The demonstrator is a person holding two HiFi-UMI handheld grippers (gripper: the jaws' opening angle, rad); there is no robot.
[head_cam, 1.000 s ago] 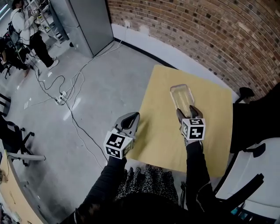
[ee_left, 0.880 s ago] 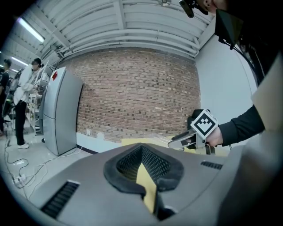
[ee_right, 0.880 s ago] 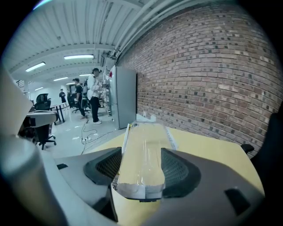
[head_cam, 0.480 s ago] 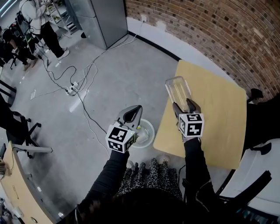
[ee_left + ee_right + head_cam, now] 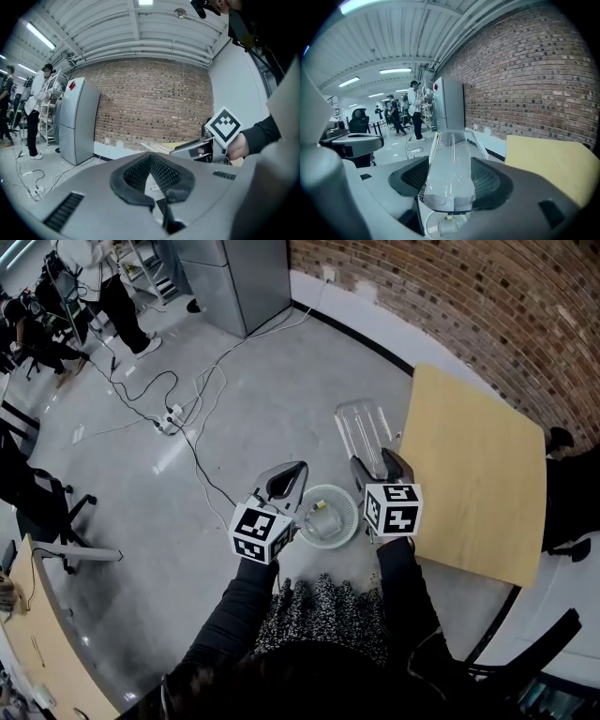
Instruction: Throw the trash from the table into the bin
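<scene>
Clear tray (image 5: 361, 427) clamped in right claw (image 5: 380, 466), bin (image 5: 323, 544) seemingly just below.

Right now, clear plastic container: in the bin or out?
Out. The right gripper is shut on the clear plastic container, held in the air beside the bin, not inside it.

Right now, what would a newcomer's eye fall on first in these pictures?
The long clear plastic container, clamped in the jaws of the right gripper, sticks out over the grey floor. Beside that gripper a small white bin stands on the floor; the yellow table lies at right.
</scene>
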